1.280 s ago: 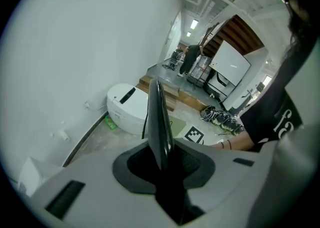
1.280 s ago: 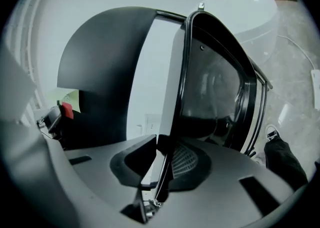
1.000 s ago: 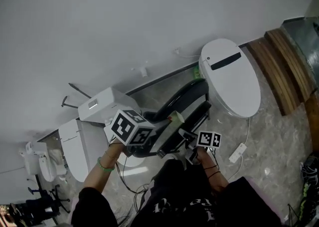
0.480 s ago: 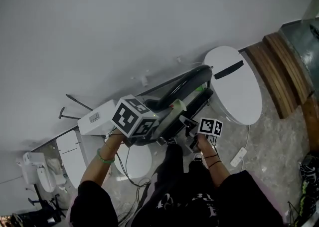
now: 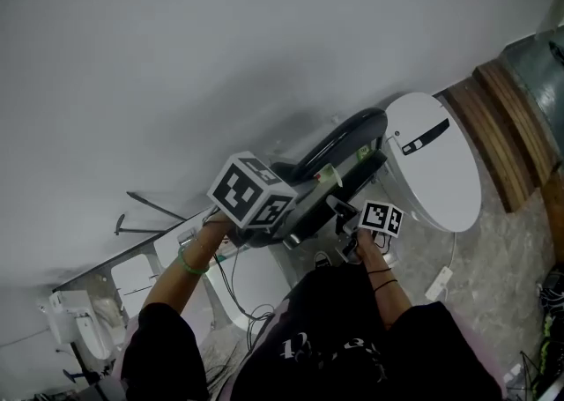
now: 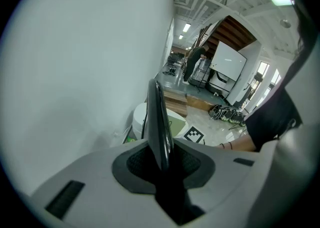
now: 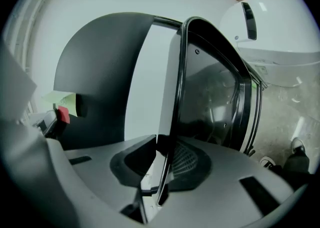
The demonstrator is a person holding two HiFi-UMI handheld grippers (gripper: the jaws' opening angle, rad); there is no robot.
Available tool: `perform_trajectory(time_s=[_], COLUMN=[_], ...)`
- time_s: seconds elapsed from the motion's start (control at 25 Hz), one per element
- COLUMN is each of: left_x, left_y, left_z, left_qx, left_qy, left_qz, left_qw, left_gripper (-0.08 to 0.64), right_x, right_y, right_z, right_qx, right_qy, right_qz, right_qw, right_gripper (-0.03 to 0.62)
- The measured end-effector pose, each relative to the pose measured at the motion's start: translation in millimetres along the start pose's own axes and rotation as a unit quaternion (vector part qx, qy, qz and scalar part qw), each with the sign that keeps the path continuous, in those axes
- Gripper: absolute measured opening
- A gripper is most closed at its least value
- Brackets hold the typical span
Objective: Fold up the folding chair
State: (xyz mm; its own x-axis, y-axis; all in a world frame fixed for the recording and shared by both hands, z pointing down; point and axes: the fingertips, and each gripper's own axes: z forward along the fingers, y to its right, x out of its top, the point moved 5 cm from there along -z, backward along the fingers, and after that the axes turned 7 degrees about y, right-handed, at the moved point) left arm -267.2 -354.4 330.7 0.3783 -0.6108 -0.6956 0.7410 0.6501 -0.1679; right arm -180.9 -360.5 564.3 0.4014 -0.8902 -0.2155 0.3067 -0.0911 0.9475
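The black folding chair (image 5: 345, 137) is folded flat and held off the floor, close to the white wall. In the head view my left gripper (image 5: 298, 204), under its marker cube, grips the chair's near left end. My right gripper (image 5: 349, 217) grips it a little to the right. In the left gripper view a thin black chair panel (image 6: 159, 117) runs edge-on between the pads of the left gripper (image 6: 163, 164), which are shut on it. In the right gripper view the chair's black frame rim (image 7: 178, 86) passes between the pads of the right gripper (image 7: 166, 164), also shut on it.
A white toilet (image 5: 441, 170) stands just right of the chair, with wooden steps (image 5: 507, 117) beyond it. More white toilets (image 5: 132, 280) and loose cables (image 5: 238, 302) are on the floor at the lower left. The white wall (image 5: 176, 55) fills the top of the head view.
Both grippers have carried the folded chair up and to the right, toward the wall. The toilets on the left have slid down and out toward the corner of the head view.
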Motion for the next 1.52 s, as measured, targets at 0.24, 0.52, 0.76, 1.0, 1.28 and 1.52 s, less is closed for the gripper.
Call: perform_trajectory(time_s=[0.24,0.52,0.76,1.0,1.28,1.52], left_x=[1.2,5.8,6.3,13.6,6.0,3.4], left_y=[-90.5,-148.3,-207.7,-245.8,-313.9,-335.0], left_z=[3.0,35.7,50.4,69.6,58.9,53.2], left_qx=[0.001,0.017,0.025,0.027,0.031,0.055], left_qy=[-0.009,-0.025,-0.043,-0.065,-0.077,-0.084], left_qz=[-0.017,-0.052,-0.085,-0.094,-0.105,-0.116], left_qw=[0.9998,0.9982,0.9951,0.9931,0.991,0.9881], left_gripper=[0.08,0.083,0.083,0.083,0.083,0.083], right_x=[21.1,53.5,75.3,95.1,96.4,96.1], right_y=[0.6,26.7,38.9,52.3,44.1,39.4], right_z=[84.1,137.4,188.6,226.2,283.5,300.4], right_qx=[-0.016,-0.045,-0.065,-0.076,-0.067,-0.058], right_qy=[-0.029,-0.077,-0.108,-0.13,-0.135,-0.147], right_qz=[0.019,0.037,0.045,0.055,0.064,0.065], right_qw=[0.999,0.995,0.991,0.987,0.987,0.985], right_gripper=[0.071,0.072,0.074,0.081,0.08,0.08])
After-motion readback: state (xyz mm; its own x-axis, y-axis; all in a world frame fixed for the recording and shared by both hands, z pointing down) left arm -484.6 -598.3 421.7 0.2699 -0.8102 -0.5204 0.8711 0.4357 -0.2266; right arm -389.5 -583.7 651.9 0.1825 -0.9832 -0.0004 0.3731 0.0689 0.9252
